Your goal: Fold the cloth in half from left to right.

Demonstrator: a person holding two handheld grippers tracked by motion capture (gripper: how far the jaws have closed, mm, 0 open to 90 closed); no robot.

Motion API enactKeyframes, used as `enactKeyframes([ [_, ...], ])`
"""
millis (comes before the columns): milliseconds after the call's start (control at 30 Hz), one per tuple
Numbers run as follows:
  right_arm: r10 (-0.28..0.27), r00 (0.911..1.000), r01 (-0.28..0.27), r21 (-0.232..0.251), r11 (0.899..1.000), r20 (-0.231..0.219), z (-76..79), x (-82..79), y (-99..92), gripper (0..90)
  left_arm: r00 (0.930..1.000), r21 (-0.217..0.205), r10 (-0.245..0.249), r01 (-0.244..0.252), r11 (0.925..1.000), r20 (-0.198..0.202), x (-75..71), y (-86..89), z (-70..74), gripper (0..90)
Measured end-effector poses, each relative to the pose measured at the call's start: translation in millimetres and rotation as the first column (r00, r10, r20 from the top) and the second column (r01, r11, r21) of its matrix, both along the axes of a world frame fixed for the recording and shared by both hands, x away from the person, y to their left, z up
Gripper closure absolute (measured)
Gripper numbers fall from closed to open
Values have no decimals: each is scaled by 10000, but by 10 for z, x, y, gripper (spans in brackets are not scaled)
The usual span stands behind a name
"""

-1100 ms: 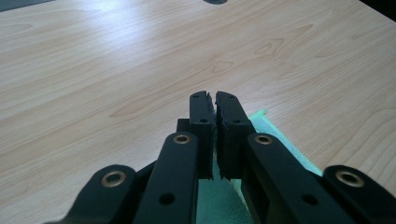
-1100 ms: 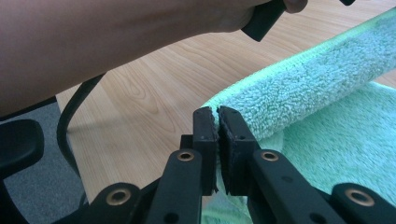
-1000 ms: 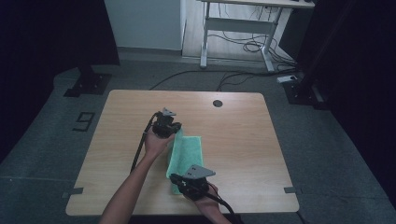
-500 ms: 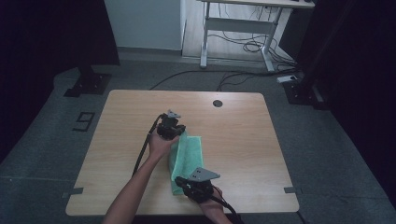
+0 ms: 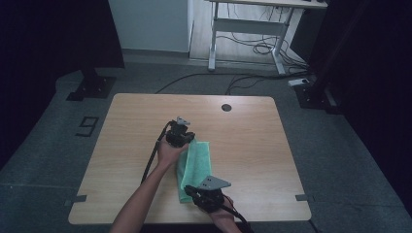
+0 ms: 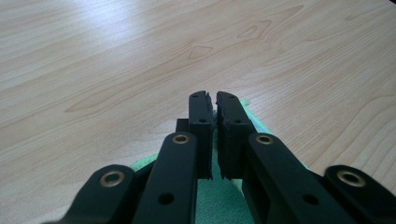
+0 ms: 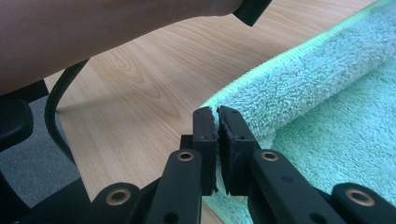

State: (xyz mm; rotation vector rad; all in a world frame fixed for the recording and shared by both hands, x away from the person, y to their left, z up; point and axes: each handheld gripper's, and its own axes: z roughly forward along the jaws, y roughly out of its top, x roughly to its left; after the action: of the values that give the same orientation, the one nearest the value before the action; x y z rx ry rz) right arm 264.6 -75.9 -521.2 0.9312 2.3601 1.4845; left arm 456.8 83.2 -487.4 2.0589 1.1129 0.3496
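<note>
Between the jaws of the left tongs (image 6: 214, 105) a thin edge of the green towel (image 5: 194, 167) was pinched, the jaws pressed nearly together with green cloth showing between and below them. The right tongs (image 7: 217, 119) were likewise clamped almost shut on the towel's hemmed edge, at the point where the cloth rolled over itself just ahead of the jaws.

Seen from above, the left tongs (image 5: 187, 141) held the far end of the towel and the right tongs (image 5: 192, 191) the near end, with the cloth stretched between them as a partly folded strip. One long edge was lifted and curled over the layer lying flat on the desk (image 5: 252, 141).

Judgement on handling: the towel appeared to be soft, light terry with no stiffness of its own; it would sag and drape wherever unsupported and carried no risk of breakage. The looped pile should grip well against the pads. The firmest purchase seemed to be the stitched hem near the corners, where both tongs were already placed; a grip in mid-cloth would probably gather both layers.

Beyond the right tongs, a forearm (image 7: 107, 28) and a black cable (image 7: 58, 116) crossed the desk.
</note>
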Motion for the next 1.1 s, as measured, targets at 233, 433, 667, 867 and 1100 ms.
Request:
enactKeyframes([
  [233, -98, 9999, 99, 71, 9999, -78, -8, -1, -51, 849, 10000, 36, -35, 35, 10000, -11, 2, -55, -14, 850],
  [433, -195, 9997, 196, 62, 9998, -143, -37, -4, -88, 849, 9999, 84, -65, 66, 9999, -100, 13, -104, -63, 850],
  [667, -281, 9994, 281, 18, 9996, -225, -68, -3, -125, 849, 9999, 69, -69, 70, 10000, -150, 27, -140, -95, 849],
  [867, -322, 9991, 322, 0, 9995, -263, -87, -2, -151, 849, 9998, 126, -123, 125, 9998, -161, 24, -175, -111, 849],
  [1100, -381, 9988, 379, -58, 9993, -306, -107, -2, -178, 849, 9997, 129, -113, 116, 9998, -236, 37, -206, -142, 849],
])
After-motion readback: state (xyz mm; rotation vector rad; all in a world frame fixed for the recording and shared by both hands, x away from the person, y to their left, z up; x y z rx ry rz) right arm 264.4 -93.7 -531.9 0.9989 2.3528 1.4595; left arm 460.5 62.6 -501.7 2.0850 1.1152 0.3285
